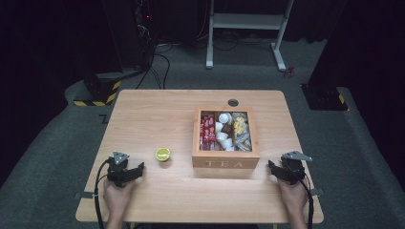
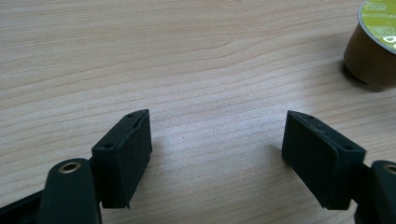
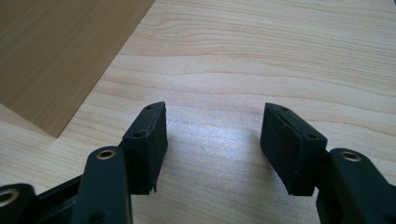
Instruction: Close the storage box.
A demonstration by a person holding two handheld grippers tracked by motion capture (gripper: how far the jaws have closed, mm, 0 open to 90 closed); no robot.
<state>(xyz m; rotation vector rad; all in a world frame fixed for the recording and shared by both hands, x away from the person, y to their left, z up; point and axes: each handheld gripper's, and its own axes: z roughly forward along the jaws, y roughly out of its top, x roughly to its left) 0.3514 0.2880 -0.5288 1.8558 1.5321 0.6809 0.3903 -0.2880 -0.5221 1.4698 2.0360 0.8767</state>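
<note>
A wooden box marked TEA [image 1: 226, 163] stands right of the table's middle. Its compartments hold red packets [image 1: 207, 131], white and brown capsules [image 1: 223, 129] and yellowish sachets [image 1: 240, 126]. A brown capsule with a yellow-green lid [image 1: 163, 154] stands alone on the table to the left of the box; it is at the top right [image 2: 373, 46] of the left gripper view. My left gripper [image 1: 138, 169] [image 2: 217, 140] rests near the front left, open and empty, a little short of the capsule. My right gripper [image 1: 270, 168] [image 3: 212, 135] rests at the front right, open and empty, beside the box's corner [image 3: 56, 56].
The light wooden table [image 1: 157, 109] has a round cable hole [image 1: 233, 102] near its far edge. Beyond it on the dark floor are a white desk frame [image 1: 248, 21], cables [image 1: 157, 67] and a yellow-and-black striped base [image 1: 98, 93].
</note>
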